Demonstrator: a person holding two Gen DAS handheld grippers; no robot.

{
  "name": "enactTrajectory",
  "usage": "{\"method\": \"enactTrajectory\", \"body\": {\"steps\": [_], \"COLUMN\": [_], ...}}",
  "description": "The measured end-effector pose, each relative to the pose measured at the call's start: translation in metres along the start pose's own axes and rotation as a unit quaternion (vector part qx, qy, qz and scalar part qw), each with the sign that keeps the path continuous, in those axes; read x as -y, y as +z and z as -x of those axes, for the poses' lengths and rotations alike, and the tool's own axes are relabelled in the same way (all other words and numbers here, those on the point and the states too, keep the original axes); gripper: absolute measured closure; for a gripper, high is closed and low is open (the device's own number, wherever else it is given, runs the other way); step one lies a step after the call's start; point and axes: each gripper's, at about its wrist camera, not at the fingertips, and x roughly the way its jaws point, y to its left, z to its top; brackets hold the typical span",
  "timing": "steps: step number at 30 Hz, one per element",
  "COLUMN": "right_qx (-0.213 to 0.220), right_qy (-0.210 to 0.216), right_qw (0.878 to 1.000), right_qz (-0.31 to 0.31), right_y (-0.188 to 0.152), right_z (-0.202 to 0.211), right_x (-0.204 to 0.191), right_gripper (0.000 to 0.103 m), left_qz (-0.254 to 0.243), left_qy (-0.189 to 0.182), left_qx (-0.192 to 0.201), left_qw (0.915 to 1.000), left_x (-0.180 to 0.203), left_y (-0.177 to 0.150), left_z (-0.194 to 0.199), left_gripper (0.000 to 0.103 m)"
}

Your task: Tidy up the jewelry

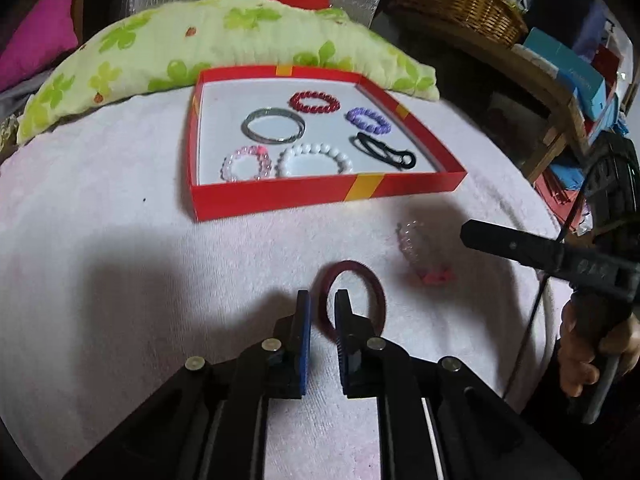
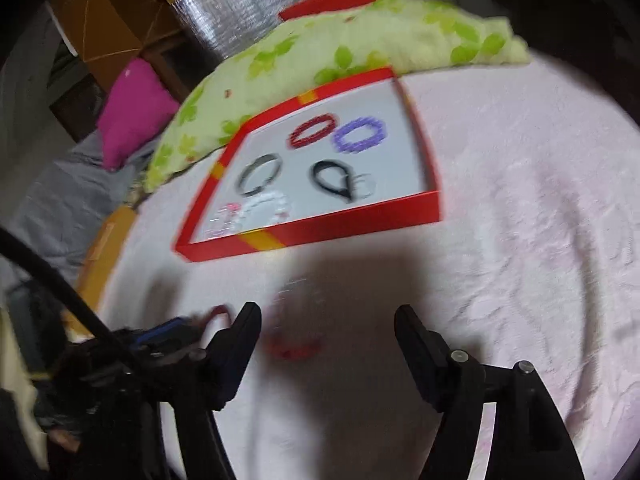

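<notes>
A red box holds several pieces: a red bead bracelet, a purple one, a silver bangle, a white bead bracelet, a pink one and a black hair tie. A dark red ring lies on the pale pink towel. My left gripper straddles the ring's left rim, jaws narrowly apart. A clear pink bracelet with a red bow lies to the right. My right gripper is open above that bracelet, blurred.
A green floral pillow lies behind the box. A wicker basket and boxes on wooden shelves stand at the right. A magenta cushion lies at the left. The right gripper shows in the left wrist view.
</notes>
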Motion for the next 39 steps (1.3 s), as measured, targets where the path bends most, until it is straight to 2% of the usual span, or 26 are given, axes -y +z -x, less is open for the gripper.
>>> {"method": "enactTrajectory", "body": {"steps": [1,2,3,5,8,10,11,13,16,17,18,23,26,29,31,34,39], "right_qx": [0.005,0.004,0.004,0.009,0.012,-0.003,-0.019,-0.008,-0.005,-0.008,-0.004,0.026,0.033,0.043,0.041,0.028,0.008], "right_qy": [-0.009,-0.011,-0.016,-0.026,-0.043,-0.067,-0.073,-0.073,-0.076,-0.077,-0.074,-0.025,0.007,0.038,0.034,0.017,0.003], "right_qw": [1.0,0.999,0.999,0.998,0.994,0.991,0.991,0.991,0.991,0.991,0.991,0.996,0.998,0.998,0.998,0.999,1.0], "right_qz": [0.019,0.032,0.042,0.064,0.104,0.117,0.109,0.108,0.111,0.112,0.112,0.08,0.057,0.04,0.039,0.036,0.016], "right_y": [-0.001,-0.001,-0.001,-0.003,-0.005,-0.008,-0.009,-0.008,-0.008,-0.007,-0.004,0.011,0.021,0.032,0.036,0.033,0.026], "right_z": [-0.002,-0.003,-0.005,-0.006,-0.009,-0.019,-0.028,-0.028,-0.026,-0.025,-0.02,0.009,0.022,0.032,0.032,0.024,0.01], "right_x": [-0.002,-0.005,-0.007,-0.015,-0.031,-0.035,-0.032,-0.032,-0.031,-0.032,-0.033,-0.035,-0.037,-0.04,-0.04,-0.033,-0.013], "right_gripper": [0.047,0.056,0.069,0.072,0.072,0.086,0.087,0.094,0.094,0.094,0.094,0.094,0.094,0.094,0.094,0.094,0.094], "left_qz": [-0.002,-0.004,-0.006,-0.015,-0.021,-0.019,-0.02,-0.024,-0.038,-0.045,-0.047,-0.056,-0.036,-0.023,-0.019,0.001,-0.006], "left_qy": [0.005,0.005,0.003,0.001,0.004,0.001,0.002,0.004,0.005,0.005,0.003,-0.005,-0.025,-0.028,-0.028,-0.033,-0.029], "left_qx": [-0.003,-0.005,-0.006,-0.01,-0.013,-0.017,-0.02,-0.019,-0.016,-0.014,-0.011,0.028,0.048,0.068,0.066,0.039,0.029], "left_qw": [1.0,1.0,1.0,0.9998,0.9997,0.9997,0.9996,0.9995,0.9991,0.9989,0.9988,0.998,0.9979,0.997,0.9973,0.9987,0.9992], "left_x": [0.001,0.002,0.004,0.008,0.01,0.009,0.009,0.011,0.015,0.017,0.017,0.018,0.01,0.003,0.0,-0.007,-0.002], "left_y": [0.001,0.001,0.001,0.001,-0.001,-0.002,-0.002,-0.003,-0.004,-0.004,-0.004,-0.001,0.002,0.006,0.007,0.009,0.008], "left_z": [-0.002,-0.003,-0.005,-0.006,-0.007,-0.009,-0.011,-0.012,-0.013,-0.012,-0.011,0.006,0.017,0.026,0.026,0.015,0.009], "left_gripper": [0.092,0.092,0.092,0.091,0.082,0.082,0.082,0.082,0.084,0.094,0.096,0.097,0.097,0.097,0.097,0.097,0.097]}}
